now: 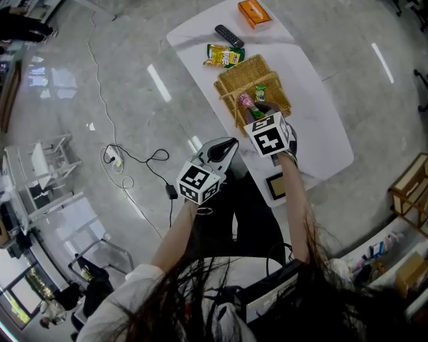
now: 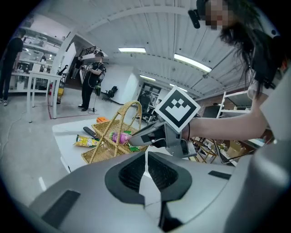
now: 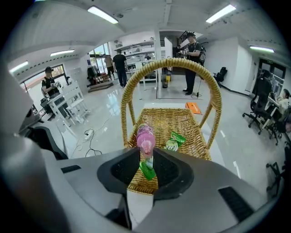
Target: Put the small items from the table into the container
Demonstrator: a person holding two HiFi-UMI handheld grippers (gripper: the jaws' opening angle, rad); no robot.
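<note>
A wicker basket (image 1: 235, 79) (image 3: 188, 124) with an arched handle stands on the white table (image 1: 321, 120). My right gripper (image 1: 257, 110) (image 3: 146, 157) hangs over the basket's near end, shut on a pink-topped item with a green tail (image 3: 145, 141) (image 2: 119, 136). A green packet (image 3: 175, 141) lies inside the basket. A yellow snack packet (image 1: 224, 55) (image 2: 86, 141) and a black remote (image 1: 229, 35) lie on the table beyond the basket. My left gripper (image 1: 224, 150) (image 2: 145, 166) hovers off the table's near left edge, jaws together and empty.
An orange box (image 1: 254, 13) (image 3: 193, 107) sits at the table's far end. A dark framed slab (image 1: 275, 186) lies by the near edge. Cables and a power strip (image 1: 114, 158) trail on the floor to the left. People stand far off in the room.
</note>
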